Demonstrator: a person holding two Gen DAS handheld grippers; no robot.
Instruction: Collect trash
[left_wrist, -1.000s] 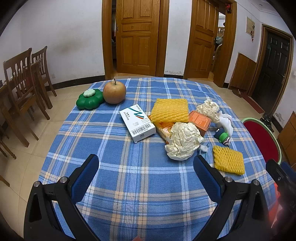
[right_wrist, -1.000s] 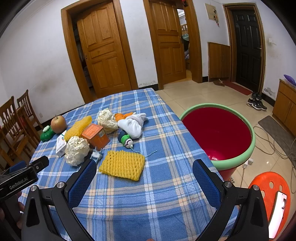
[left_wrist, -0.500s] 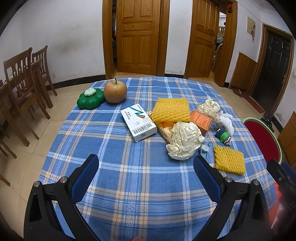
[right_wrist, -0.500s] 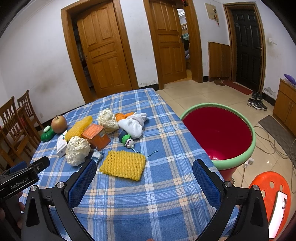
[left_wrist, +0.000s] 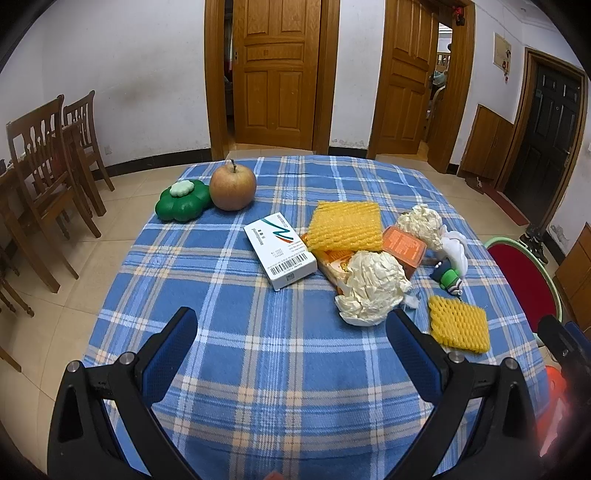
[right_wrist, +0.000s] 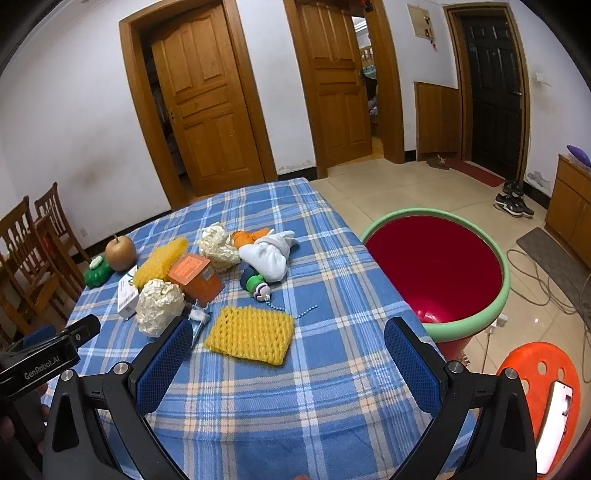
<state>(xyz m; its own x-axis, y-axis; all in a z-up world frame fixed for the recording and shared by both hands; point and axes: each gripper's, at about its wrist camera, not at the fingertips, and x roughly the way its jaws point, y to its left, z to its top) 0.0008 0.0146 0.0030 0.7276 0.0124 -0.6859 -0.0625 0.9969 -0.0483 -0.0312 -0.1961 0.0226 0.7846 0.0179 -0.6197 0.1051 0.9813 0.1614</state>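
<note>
My left tool (left_wrist: 291, 341) wide open above the counter (left_wrist: 258, 369), crumpled paper ball (left_wrist: 371, 288) just ahead, yellow foam net (right_wrist: 251, 334) between my right tool's (right_wrist: 290, 350) wide fingers, red bin (right_wrist: 436, 273) at right.

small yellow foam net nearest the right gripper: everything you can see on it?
The small yellow foam net is a flattened, roughly rectangular fruit sleeve of soft open mesh. It lies flat on the blue plaid tablecloth, ahead of the open right gripper, ungripped. A thin bead chain ends at its far corner; contact unclear.
</note>
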